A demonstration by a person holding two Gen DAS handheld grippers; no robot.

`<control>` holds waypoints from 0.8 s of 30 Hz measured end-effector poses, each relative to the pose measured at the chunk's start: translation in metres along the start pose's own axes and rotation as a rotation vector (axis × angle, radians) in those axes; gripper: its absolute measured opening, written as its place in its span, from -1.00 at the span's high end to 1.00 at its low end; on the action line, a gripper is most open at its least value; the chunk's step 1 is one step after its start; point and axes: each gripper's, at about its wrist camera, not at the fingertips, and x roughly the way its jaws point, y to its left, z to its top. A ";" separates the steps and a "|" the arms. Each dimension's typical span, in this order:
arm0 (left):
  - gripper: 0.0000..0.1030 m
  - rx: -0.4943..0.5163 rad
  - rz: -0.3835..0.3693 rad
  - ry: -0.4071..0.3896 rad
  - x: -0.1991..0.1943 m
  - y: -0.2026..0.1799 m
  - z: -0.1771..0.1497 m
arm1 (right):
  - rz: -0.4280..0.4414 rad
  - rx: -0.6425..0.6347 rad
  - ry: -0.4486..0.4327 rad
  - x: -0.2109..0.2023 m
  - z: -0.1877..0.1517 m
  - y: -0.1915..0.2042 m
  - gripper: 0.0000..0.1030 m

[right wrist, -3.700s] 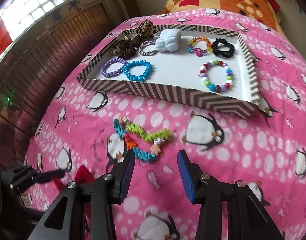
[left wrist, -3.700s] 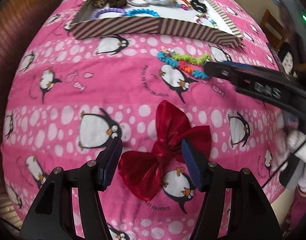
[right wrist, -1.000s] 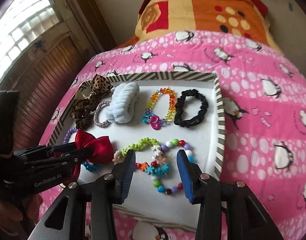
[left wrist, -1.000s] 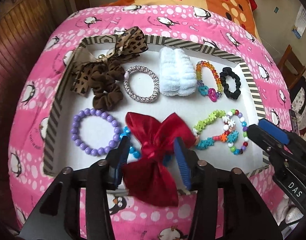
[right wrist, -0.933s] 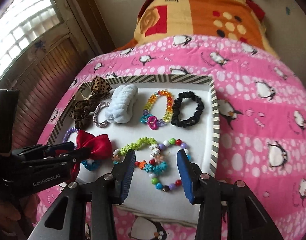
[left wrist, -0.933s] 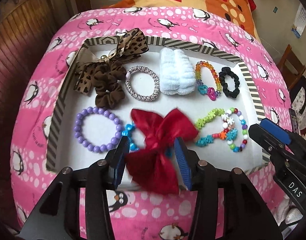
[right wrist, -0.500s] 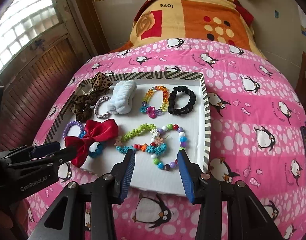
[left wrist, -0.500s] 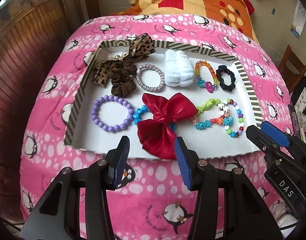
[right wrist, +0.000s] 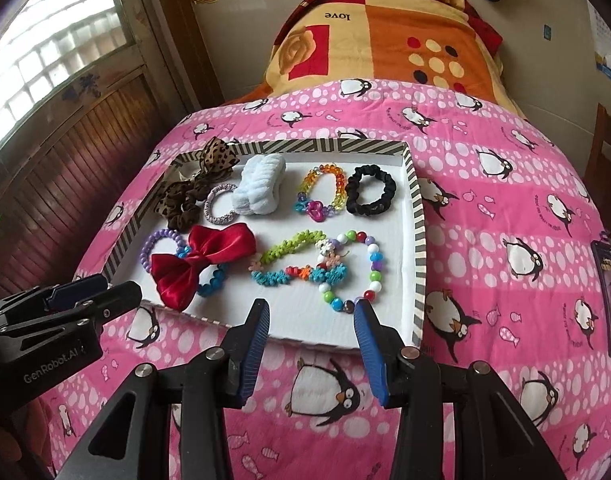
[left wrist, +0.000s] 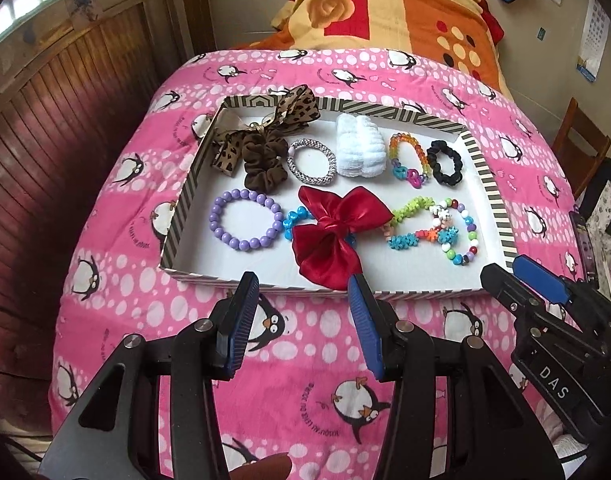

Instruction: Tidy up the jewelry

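Hovering over the bed [left wrist: 305, 344] short of the tray's [left wrist: 489, 184] near rim, angled steeply down: left gripper [left wrist: 303, 300] with fingers apart and empty; right gripper [right wrist: 311, 322] likewise, fingers parted on nothing. Lay inside the tray: one red bow [left wrist: 337, 228], partly over one blue bracelet [left wrist: 295, 216]; one purple bracelet [left wrist: 243, 220]; one leopard bow [left wrist: 265, 124]; one brown scrunchie [left wrist: 263, 164]; one silver hair tie [left wrist: 311, 162]; one white scrunchie [left wrist: 359, 150]; one black scrunchie [left wrist: 445, 162]; three multicoloured bracelets, two overlapping.
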 end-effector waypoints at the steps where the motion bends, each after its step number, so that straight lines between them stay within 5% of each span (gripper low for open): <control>1: 0.11 -0.001 0.000 -0.001 -0.001 0.000 -0.001 | -0.001 -0.004 -0.003 -0.002 -0.001 0.002 0.19; 24: 0.11 0.000 0.024 -0.033 -0.025 0.006 -0.015 | -0.003 -0.025 -0.003 -0.021 -0.013 0.013 0.17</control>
